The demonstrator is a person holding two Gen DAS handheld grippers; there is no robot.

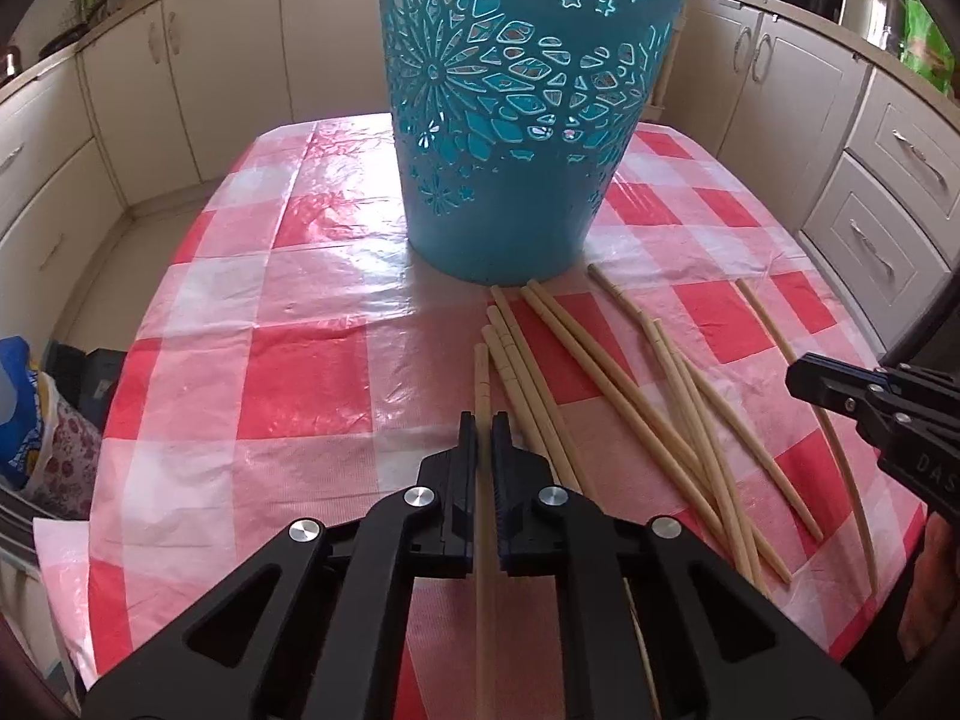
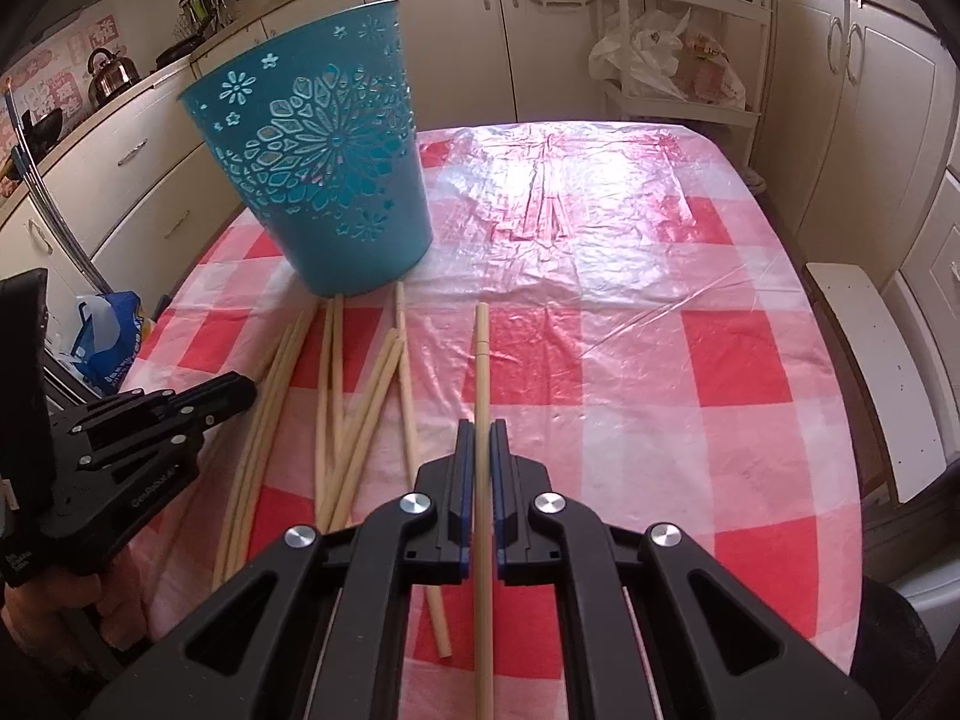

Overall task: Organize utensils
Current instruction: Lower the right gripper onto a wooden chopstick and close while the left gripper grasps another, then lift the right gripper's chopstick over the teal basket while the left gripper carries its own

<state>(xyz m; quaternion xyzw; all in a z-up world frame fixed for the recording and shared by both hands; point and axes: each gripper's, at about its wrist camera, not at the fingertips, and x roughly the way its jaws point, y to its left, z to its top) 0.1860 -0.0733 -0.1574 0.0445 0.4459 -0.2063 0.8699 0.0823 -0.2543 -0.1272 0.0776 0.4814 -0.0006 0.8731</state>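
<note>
Two grippers, both clamped. Left gripper (image 1: 485, 420) pinching one chopstick (image 1: 482, 372), leftmost of the pile; stick runs up between the pads, tip sticking out ahead. Right gripper (image 2: 480, 427) pinching a second chopstick (image 2: 480, 354), lying apart on the right of the pile, tip pointing toward the far edge of the table (image 2: 630, 276).

One blue basket (image 1: 510, 120), perforated with flower cut-outs, standing upright on the table just behind the pile (image 1: 600, 396). Nearest stick ends almost touching its base.

Loose chopsticks on the red-and-white checked cloth: about ten countable from the left wrist view, excluding the two gripped. Fanned out and crossing near the near edge, so exact count uncertain. Right wrist view gives roughly nine, several overlapping.

Hidden or cut off:
- Basket rim cropped at the top of the left wrist view; inside not visible from either camera.
- Lower ends of both gripped sticks hidden behind gripper bodies.
- Near ends of several loose sticks covered by the left gripper linkage.
- Right gripper (image 1: 852, 390) visible only as a black tip at the right edge of the left wrist view; left gripper (image 2: 228, 387) partly cut at the left edge of the right wrist view, fingers of a hand (image 2: 72, 600) beneath it blurred.
- Whether the gripped sticks are lifted or resting on the cloth: cannot tell.
</note>
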